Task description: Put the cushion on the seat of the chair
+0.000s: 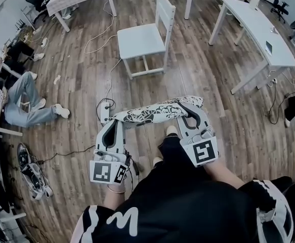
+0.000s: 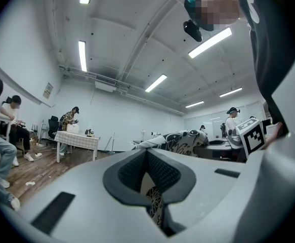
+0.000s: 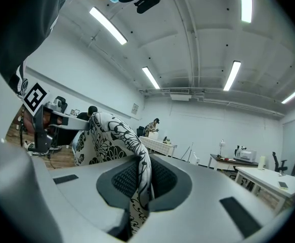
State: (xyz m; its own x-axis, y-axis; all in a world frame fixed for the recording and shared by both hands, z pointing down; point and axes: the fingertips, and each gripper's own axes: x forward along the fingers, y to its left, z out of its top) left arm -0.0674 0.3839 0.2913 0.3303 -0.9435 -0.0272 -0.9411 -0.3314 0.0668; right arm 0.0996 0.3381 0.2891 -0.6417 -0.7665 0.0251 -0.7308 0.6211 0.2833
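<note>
Left gripper (image 1: 116,121) and right gripper (image 1: 188,109) each clench an edge of the cushion (image 1: 155,112); the chair (image 1: 137,40) at twelve o'clock has a bare seat, so carrying and placing are left

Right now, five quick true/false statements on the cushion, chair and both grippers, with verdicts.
1. The cushion lies on the chair. False: it hangs in the air between the two grippers, and the chair's seat is bare.
2. The left gripper has its jaws shut on the cushion's edge. True.
3. The right gripper is open and empty. False: its jaws pinch the cushion's fabric.
4. The chair is white and stands upright on the wooden floor. True.
5. The cushion is plain red. False: it has a black-and-white floral print.
</note>
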